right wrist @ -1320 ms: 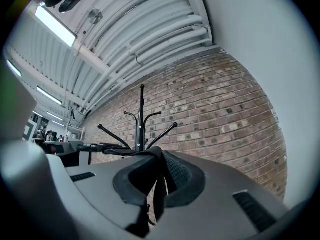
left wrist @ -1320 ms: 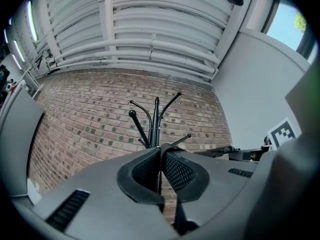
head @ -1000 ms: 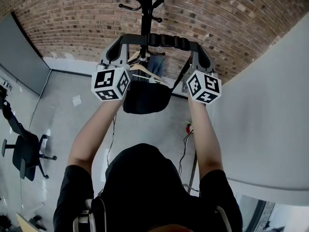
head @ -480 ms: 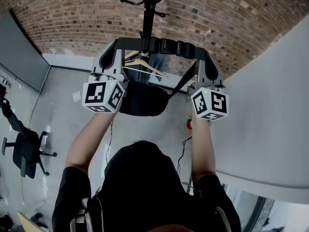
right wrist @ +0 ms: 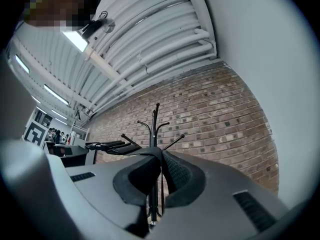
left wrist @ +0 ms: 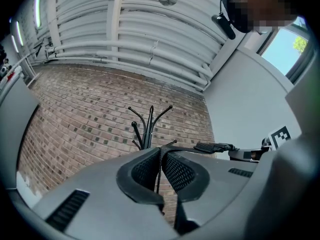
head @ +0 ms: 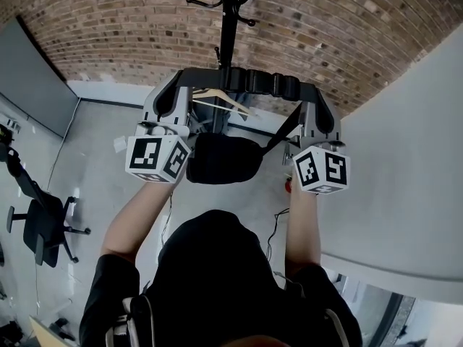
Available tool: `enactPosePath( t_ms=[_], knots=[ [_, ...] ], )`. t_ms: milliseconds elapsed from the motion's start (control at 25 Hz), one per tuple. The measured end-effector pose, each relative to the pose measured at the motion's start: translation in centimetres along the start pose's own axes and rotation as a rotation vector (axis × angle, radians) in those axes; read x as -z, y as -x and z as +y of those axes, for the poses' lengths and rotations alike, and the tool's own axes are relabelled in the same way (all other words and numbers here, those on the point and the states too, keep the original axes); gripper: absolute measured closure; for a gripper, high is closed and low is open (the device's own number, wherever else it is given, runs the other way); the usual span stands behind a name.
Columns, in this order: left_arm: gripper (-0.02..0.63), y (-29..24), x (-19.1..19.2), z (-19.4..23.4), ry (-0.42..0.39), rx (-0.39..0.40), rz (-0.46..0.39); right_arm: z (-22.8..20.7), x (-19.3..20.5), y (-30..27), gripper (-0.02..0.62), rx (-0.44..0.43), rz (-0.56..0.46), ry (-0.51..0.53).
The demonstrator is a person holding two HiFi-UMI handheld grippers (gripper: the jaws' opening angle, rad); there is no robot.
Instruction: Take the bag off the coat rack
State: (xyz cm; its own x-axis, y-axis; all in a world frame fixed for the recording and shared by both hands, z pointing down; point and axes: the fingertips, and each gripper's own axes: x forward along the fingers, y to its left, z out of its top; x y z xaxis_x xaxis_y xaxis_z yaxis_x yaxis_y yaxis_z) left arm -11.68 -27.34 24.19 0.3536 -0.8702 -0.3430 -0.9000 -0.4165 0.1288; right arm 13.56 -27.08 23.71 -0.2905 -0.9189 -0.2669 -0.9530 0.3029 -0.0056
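While both forearms (head: 137, 208) are reaching upward in parallel, the left gripper (left wrist: 161, 159) and the right gripper (right wrist: 161, 164) are each clamping tight on the strap (head: 249, 80), with the bag (head: 223, 159) hanging between them near the coat rack (head: 230, 13).

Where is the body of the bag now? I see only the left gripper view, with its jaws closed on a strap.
Observer: In the head view the black bag hangs below the strap, in front of the pole of the coat rack.
Operator: Does the other gripper hold the strap also?
Observer: Yes, its own view shows the right gripper shut on the strap.
Operator: Is something else on the rack?
Observer: A wooden hanger shows beside the pole, just under the strap.
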Motion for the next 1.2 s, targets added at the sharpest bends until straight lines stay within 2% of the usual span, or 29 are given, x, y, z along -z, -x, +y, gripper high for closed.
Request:
enactPosePath(
  t_ms=[240, 520, 800, 920, 1200],
  knots=[
    [0.581, 2.0, -0.8, -0.6, 0.028, 0.019, 0.001, 1.1, -1.2, 1.5, 0.574, -0.008, -0.019, 0.039],
    [0.581, 4.1, -1.0, -1.1, 0.066, 0.028, 0.016, 2.1, -0.7, 3.7, 0.574, -0.015, -0.009, 0.043],
    [0.581, 5.9, -0.4, -1.3, 0.058, 0.034, 0.022, 3.2, 0.1, 6.0, 0.574, -0.033, 0.004, 0.016],
    [0.581, 6.8, -0.3, -1.2, 0.036, 0.035, 0.018, 3.8, 0.5, 7.0, 0.572, -0.046, 0.014, 0.037],
    [0.581, 8.7, 0.4, -1.6, 0.062, 0.045, 0.043, 4.8, 1.0, 9.5, 0.572, -0.064, 0.043, 0.084]
  ],
)
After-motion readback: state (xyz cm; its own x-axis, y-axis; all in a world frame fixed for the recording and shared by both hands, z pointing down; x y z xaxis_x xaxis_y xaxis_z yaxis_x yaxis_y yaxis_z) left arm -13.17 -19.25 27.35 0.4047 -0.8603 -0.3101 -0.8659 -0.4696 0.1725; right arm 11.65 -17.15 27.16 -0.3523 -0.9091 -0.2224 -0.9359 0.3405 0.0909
